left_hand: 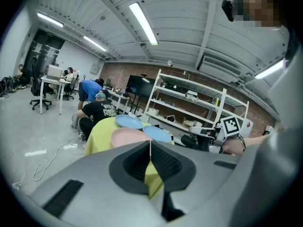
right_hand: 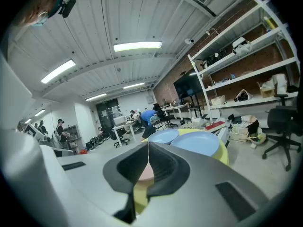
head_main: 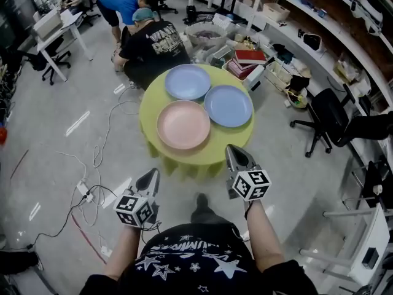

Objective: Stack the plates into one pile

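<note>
**Plates [head_main: 183,125] lie side by side, pile not yet begun**

Three plates sit flat and separate on the round tabletop [head_main: 209,154], which is draped in a yellow-green cloth. The pink plate [head_main: 183,125] is nearest you, one blue plate [head_main: 188,82] sits at the far side, and a second blue plate [head_main: 228,106] is to the right. Their rims are close together or just touching, and none rests on another. By that showing, nothing of the stacking is done, and all of the lifts are left to make.

You stand short of the tabletop, with your left gripper [head_main: 149,180] and right gripper [head_main: 236,157] held out level on its near side. Both are well apart from the plates. Each gripper's own view shows its jaws closed together with nothing between them.

Little writing can be read. The marker cube [head_main: 250,184] on each gripper carries black-and-white square patterns, not words. The black T-shirt [head_main: 156,45] of the person crouching beyond the tabletop has pale lettering too small to make out. The starred print on your own shirt [head_main: 184,257] is just as unclear.
</note>
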`<act>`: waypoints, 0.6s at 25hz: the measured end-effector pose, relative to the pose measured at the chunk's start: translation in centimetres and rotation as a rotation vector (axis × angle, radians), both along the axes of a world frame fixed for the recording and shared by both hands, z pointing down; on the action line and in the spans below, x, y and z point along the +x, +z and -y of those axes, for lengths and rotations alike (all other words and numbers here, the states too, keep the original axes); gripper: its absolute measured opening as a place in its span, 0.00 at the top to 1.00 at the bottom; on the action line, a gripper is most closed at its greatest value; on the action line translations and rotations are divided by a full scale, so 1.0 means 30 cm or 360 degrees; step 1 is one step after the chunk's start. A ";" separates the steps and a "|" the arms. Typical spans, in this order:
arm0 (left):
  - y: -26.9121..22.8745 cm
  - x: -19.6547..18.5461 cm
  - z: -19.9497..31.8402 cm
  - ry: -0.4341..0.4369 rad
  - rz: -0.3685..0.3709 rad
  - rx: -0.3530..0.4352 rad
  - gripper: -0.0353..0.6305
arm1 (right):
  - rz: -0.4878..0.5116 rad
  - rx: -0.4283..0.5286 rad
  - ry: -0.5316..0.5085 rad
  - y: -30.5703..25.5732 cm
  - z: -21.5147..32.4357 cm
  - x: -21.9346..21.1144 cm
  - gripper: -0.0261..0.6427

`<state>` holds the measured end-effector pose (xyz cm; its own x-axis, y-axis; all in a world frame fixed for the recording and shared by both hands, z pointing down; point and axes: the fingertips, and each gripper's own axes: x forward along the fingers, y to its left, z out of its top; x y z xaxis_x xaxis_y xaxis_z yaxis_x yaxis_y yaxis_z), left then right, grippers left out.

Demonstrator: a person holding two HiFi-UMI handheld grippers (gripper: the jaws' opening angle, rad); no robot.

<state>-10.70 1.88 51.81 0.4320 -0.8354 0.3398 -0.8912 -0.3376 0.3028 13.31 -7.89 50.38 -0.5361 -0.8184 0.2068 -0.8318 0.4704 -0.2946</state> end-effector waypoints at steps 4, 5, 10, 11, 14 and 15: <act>0.015 0.050 0.093 -0.0046 0.0006 -0.0031 0.92 | 0.0002 -0.0074 -0.0021 0.045 0.110 0.050 0.94; 0.023 0.060 0.109 -0.0051 0.0015 -0.0040 0.92 | -0.0004 -0.0106 -0.0036 0.065 0.131 0.053 0.94; 0.053 0.072 0.185 -0.0120 0.0065 -0.0083 0.92 | -0.0032 -0.0244 -0.0130 0.157 0.224 0.048 0.94; 0.058 0.071 0.198 -0.0141 0.0067 -0.0092 0.92 | -0.0046 -0.0269 -0.0142 0.175 0.241 0.050 0.94; 0.064 0.073 0.239 -0.0194 0.0074 -0.0109 0.92 | -0.0069 -0.0334 -0.0155 0.220 0.295 0.067 0.94; 0.065 0.074 0.254 -0.0209 0.0078 -0.0114 0.92 | -0.0071 -0.0351 -0.0155 0.233 0.313 0.073 0.94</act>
